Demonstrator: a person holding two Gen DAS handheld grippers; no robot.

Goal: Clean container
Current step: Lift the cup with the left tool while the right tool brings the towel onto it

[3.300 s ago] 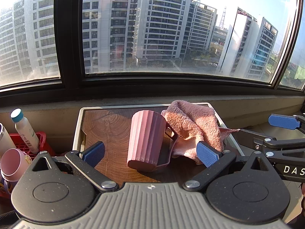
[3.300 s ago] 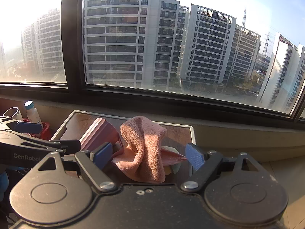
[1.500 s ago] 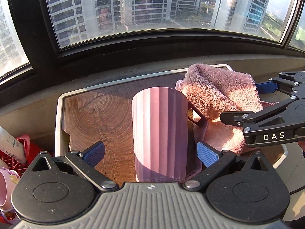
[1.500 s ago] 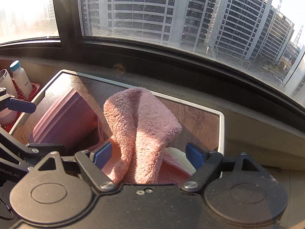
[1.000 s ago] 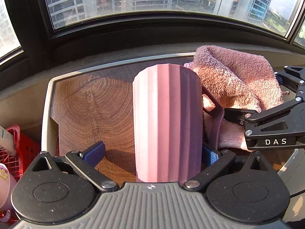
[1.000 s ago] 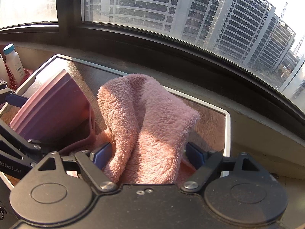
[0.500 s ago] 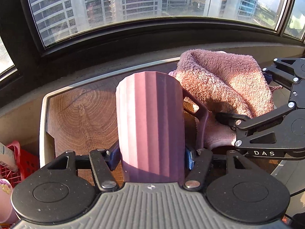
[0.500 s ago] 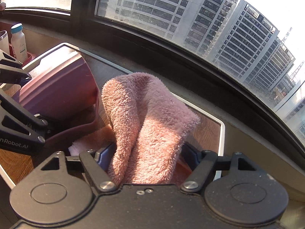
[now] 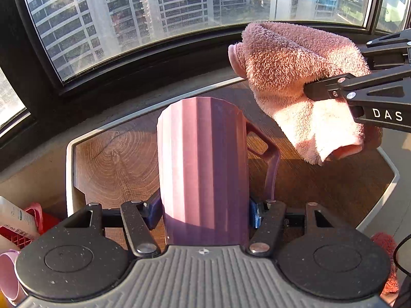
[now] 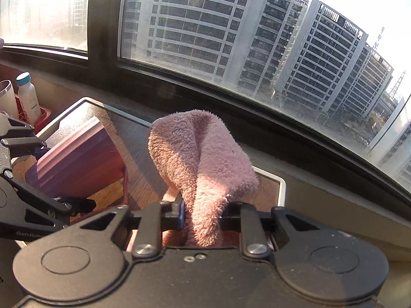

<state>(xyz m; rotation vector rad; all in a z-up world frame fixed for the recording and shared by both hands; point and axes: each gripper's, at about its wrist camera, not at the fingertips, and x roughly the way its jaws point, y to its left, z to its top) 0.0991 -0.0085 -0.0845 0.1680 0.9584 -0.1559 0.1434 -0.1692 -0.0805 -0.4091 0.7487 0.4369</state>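
A ribbed pink cup [image 9: 203,169] with a side handle stands upside down between my left fingers, and my left gripper [image 9: 203,211] is shut on its lower body. The same cup [image 10: 77,161] shows at the left of the right wrist view, tilted. A fluffy pink cloth [image 10: 203,164] is pinched in my right gripper [image 10: 203,217], which is shut on it. In the left wrist view the cloth [image 9: 298,77] hangs in the air up and to the right of the cup, apart from it, with the right gripper [image 9: 316,89] clamped around its middle.
Beneath both sits a wood-grain tray [image 9: 115,159] with a white rim [image 10: 282,179], against a window sill. At the far left a red basket [image 9: 15,231] holds a white bottle [image 10: 29,100] and a pink cup [image 9: 7,269]. Window glass stands close behind.
My left gripper shut on the cup and my right gripper shut on the cloth. The cloth has since risen off the tray, away from the cup.
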